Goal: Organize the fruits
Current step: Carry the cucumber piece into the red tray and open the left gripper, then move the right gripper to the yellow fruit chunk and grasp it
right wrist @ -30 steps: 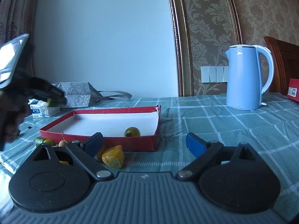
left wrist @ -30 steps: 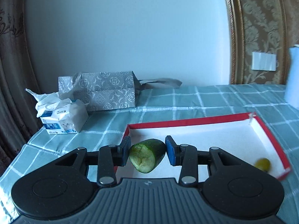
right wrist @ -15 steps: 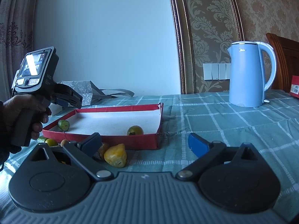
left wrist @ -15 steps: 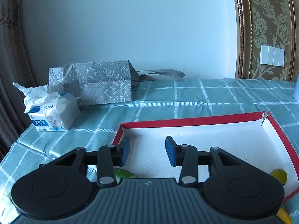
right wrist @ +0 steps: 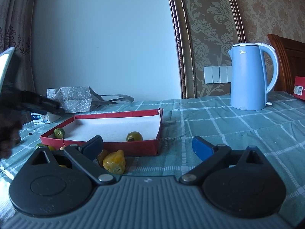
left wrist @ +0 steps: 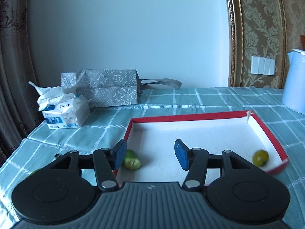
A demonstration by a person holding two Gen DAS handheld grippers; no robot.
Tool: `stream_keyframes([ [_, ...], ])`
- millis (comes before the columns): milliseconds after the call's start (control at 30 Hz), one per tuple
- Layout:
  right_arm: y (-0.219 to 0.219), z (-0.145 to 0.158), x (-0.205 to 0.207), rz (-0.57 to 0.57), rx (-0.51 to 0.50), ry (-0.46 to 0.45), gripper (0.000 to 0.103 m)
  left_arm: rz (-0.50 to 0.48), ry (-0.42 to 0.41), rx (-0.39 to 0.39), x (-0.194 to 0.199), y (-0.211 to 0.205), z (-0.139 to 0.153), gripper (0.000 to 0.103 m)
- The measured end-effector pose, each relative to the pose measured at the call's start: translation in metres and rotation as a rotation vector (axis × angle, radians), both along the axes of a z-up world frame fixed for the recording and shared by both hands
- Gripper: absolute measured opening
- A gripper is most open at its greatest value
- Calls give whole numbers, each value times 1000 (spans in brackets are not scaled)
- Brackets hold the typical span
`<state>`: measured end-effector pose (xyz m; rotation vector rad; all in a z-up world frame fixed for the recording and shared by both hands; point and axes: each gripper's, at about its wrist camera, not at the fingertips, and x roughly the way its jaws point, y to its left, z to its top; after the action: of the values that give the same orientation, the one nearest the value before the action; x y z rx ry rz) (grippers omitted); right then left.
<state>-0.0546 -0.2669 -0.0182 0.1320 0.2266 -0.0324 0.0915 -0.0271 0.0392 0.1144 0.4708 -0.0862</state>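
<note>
A red-rimmed white tray (left wrist: pixel 186 117) lies on the checked cloth; it also shows in the right wrist view (right wrist: pixel 114 115). A cut green fruit (left wrist: pixel 132 160) lies in its near left corner, also seen from the right wrist (right wrist: pixel 59 133). A round green-yellow fruit (left wrist: pixel 260 157) sits in the tray's right corner (right wrist: pixel 134 136). My left gripper (left wrist: pixel 149 155) is open and empty above the tray's left end. My right gripper (right wrist: pixel 147 147) is open and empty in front of the tray. A yellow fruit (right wrist: pixel 114 162) and several small fruits (right wrist: pixel 45 147) lie outside the tray's near wall.
A tissue pack (left wrist: pixel 64 112) and a grey patterned bag (left wrist: pixel 106 89) stand behind the tray at the left. A blue kettle (right wrist: pixel 249 76) stands at the back right. A red box (right wrist: pixel 299 87) is at the far right edge.
My left gripper has let go of the cut green fruit, which now lies in the tray's left corner. The left gripper has opened wider and pulled back. The right gripper stays open.
</note>
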Motion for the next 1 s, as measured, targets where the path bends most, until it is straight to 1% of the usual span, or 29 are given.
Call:
stream_keyframes([
  [100,0,0,-2,-2,0,-14,100,2,-6,-9,-18,10,0,63],
  [233,2,1,-3,-7,-7,-22,100,17,-9,-17,-37,24,-5,69],
  [333,3,1,-5,-5,-13,-31,100,37,-10,-16,-46,35,-12,70],
  [467,4,2,-7,-9,-25,-40,100,86,12,-45,-54,54,-24,74],
  [500,5,2,-7,-10,-28,-40,100,97,12,-55,-57,59,-27,77],
  [567,5,2,-6,-9,-28,-30,100,116,5,-83,-63,69,-34,79],
  [667,8,1,-5,7,-32,0,100,114,-5,-153,-70,84,-44,82],
  [833,26,0,6,12,-119,57,100,127,-22,-264,-77,103,-53,82],
  [900,32,-1,12,34,-149,84,99,117,-46,-306,-80,109,-51,84],
  [933,36,-1,17,47,-167,103,99,115,-63,-320,-81,111,-51,86],
  [967,41,-2,22,60,-189,125,98,115,-78,-328,-83,111,-51,87],
  [1000,45,-3,27,74,-209,148,95,115,-89,-335,-84,112,-51,87],
])
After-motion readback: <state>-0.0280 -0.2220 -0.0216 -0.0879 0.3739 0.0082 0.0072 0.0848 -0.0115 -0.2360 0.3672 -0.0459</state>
